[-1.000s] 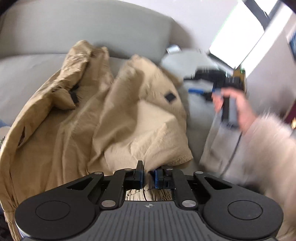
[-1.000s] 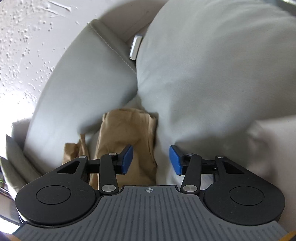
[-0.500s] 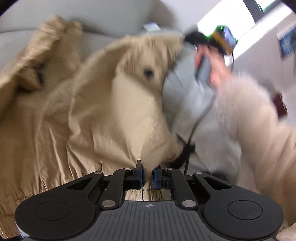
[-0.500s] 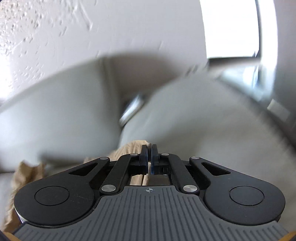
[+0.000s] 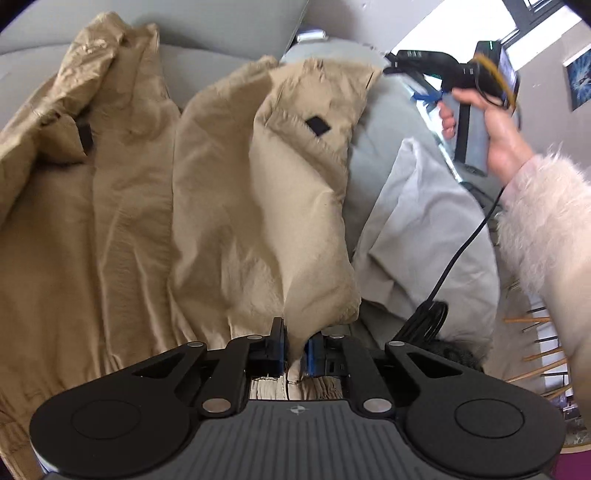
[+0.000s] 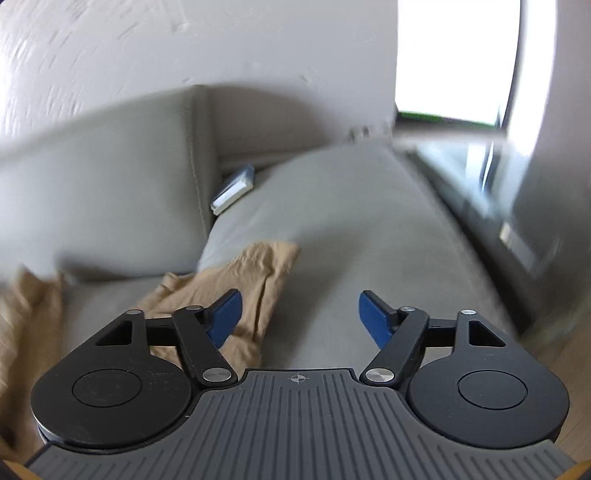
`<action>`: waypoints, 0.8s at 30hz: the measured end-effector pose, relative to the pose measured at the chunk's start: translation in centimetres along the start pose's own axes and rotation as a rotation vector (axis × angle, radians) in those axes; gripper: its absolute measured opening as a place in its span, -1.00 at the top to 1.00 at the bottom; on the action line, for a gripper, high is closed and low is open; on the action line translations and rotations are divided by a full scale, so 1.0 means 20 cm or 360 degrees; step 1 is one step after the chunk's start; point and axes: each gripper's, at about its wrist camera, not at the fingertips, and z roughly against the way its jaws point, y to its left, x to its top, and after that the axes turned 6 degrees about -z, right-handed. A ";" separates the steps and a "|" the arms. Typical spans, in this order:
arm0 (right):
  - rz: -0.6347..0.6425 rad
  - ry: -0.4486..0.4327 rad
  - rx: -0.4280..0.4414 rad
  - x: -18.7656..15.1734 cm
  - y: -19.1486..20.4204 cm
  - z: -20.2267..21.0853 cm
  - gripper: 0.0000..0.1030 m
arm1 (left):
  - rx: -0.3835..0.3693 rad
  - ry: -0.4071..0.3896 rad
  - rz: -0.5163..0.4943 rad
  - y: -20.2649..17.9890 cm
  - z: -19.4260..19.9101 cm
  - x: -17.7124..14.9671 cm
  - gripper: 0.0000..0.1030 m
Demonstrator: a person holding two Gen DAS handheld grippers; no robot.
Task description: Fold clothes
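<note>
One tan jacket (image 5: 155, 206) is spread over the grey sofa (image 5: 229, 22), its collar and hood end bunched toward the backrest and its gathered hem lying nearest the left wrist camera. A side panel bearing a small black patch (image 5: 318, 126) is folded in over the body, and its upper corner is draped against a grey cushion (image 6: 332, 229) at the sofa's right end. The lower edge of that folded panel is pinched by the left gripper (image 5: 294, 349) — its blue pads are pressed onto a tuck of fabric, with only that cloth between them. The right gripper (image 6: 300, 317) is held in the air above the cushion by a hand (image 5: 491, 122) in a fluffy pale sleeve (image 5: 546, 236); its jaws have just been opening, they now stand spread wide, and nothing is gripped between them. In the right wrist view the released corner of tan cloth is seen lying below and to the left of the pads.

The step in hand is judged to be the first lengthwise fold, with one side already laid inward and the far corner let go. Next, a fresh hold is probably called for — the empty gripper would need to be brought to the opposite side or to the sleeve (image 5: 92, 85) still lying loose near the backrest, while the pinched hem is kept taut so the fold is not dragged open. A pale grey garment (image 5: 424, 236) is left beside the jacket, not yet touched.
</note>
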 end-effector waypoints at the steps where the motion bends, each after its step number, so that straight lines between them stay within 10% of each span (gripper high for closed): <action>1: -0.0153 0.0036 0.0063 0.00 -0.06 -0.01 -0.38 | -0.0005 -0.0011 0.0001 0.00 0.02 0.00 0.82; 9: -0.0693 0.0176 0.0395 -0.06 -0.27 -0.30 -0.20 | -0.0087 -0.0023 0.0118 0.10 0.10 0.07 0.83; 12: -0.0576 0.0108 0.0415 -0.05 -0.18 -0.33 0.99 | -0.0169 -0.0036 0.0172 0.15 0.16 0.10 0.86; 18: -0.0151 -0.0306 0.0377 0.11 0.08 -0.01 1.00 | -0.0389 -0.0081 0.0203 0.13 0.20 0.12 0.86; 21: 0.0068 -0.0278 0.0086 0.17 0.15 0.00 0.93 | -0.0379 0.0046 0.0207 0.01 -0.02 0.06 0.72; 24: 0.0122 -0.0108 -0.0151 0.19 0.13 -0.05 -0.03 | -0.0277 0.0193 0.0101 -0.17 -0.24 -0.03 0.28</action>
